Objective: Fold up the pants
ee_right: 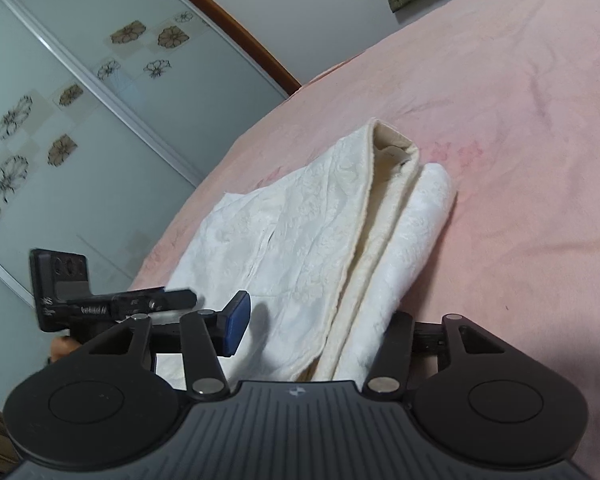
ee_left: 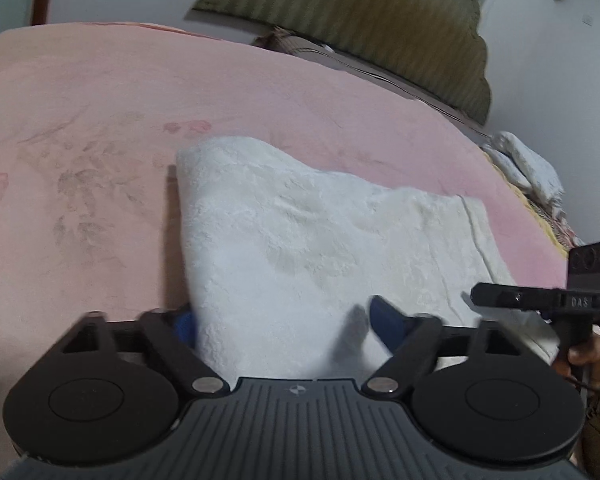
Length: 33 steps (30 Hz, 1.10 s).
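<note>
Bed (ee_left: pixel 100 128) with a pink cover carries the white pants (ee_left: pixel 300 240), which lie flat and folded in layers near its edge, probably so the next fold has firm support. The left gripper (ee_left: pixel 284 320) stands wide around the near end of the cloth, pads not pressing. The right gripper (ee_right: pixel 316 320) straddles the layered edge half open; whether it pinches, I cannot tell.

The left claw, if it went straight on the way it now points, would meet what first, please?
Most likely the folded white pants: they lie between and just ahead of the left claw on the pink bedspread; depth is unclear.
</note>
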Available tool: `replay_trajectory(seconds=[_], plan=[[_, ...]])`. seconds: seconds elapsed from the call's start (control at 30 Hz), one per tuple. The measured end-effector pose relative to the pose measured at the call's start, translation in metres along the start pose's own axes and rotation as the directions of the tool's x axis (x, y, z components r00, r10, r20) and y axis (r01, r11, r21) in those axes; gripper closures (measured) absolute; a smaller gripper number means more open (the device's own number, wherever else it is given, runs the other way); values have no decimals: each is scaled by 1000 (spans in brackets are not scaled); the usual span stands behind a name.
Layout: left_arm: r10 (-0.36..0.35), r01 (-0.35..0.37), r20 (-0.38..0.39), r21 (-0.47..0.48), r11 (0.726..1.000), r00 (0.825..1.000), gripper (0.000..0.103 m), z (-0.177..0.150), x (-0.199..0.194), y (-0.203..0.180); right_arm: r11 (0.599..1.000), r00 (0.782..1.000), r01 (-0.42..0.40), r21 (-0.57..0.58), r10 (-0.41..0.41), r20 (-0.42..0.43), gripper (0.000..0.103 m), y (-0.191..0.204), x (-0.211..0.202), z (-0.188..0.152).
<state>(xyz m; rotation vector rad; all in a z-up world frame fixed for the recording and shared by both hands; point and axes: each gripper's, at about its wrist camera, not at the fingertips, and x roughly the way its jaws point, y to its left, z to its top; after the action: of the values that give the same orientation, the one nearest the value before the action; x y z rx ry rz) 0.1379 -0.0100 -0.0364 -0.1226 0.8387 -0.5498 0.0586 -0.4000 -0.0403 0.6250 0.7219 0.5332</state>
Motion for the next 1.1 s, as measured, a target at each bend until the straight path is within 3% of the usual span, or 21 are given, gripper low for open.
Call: replay_trajectory(seconds=[0.1,0.13,0.17,0.23,0.33,0.5,0.7,0.93,1.1], plan=[[53,-55,30,64,996,998,47,-3,-5,-14,996,999,46,-71,-45,13,54,12,3,-3],[74,-79,52,89,993,996,59,-5,-8,-19,994,998,63,-88,-62,17,56,15,3,-5],[98,-106,73,116,988,993,63,-6,-11,-25,991,996,84,-102,-82,22,57,19,3,-6],[131,-150,119,160,976,984,81,-10,-17,-34,985,992,126,-121,-123,33,59,28,3,-9],[135,-163,165,170,972,977,87,-15,-24,-38,975,986,166,-151,-159,55,66,42,1,-10],[128,-170,245,161,972,961,92,-17,-36,-43,958,979,193,-214,-174,103,74,67,-4,-5],[139,-204,352,155,967,926,93,-6,-51,-45,939,979,188,-289,-154,137,76,86,-5,5],[180,-262,395,165,951,901,93,23,-47,-39,930,979,172,-324,-124,163,76,88,15,37],[211,-294,391,166,941,896,93,40,-34,-33,925,978,181,-335,-135,157,76,86,36,56]])
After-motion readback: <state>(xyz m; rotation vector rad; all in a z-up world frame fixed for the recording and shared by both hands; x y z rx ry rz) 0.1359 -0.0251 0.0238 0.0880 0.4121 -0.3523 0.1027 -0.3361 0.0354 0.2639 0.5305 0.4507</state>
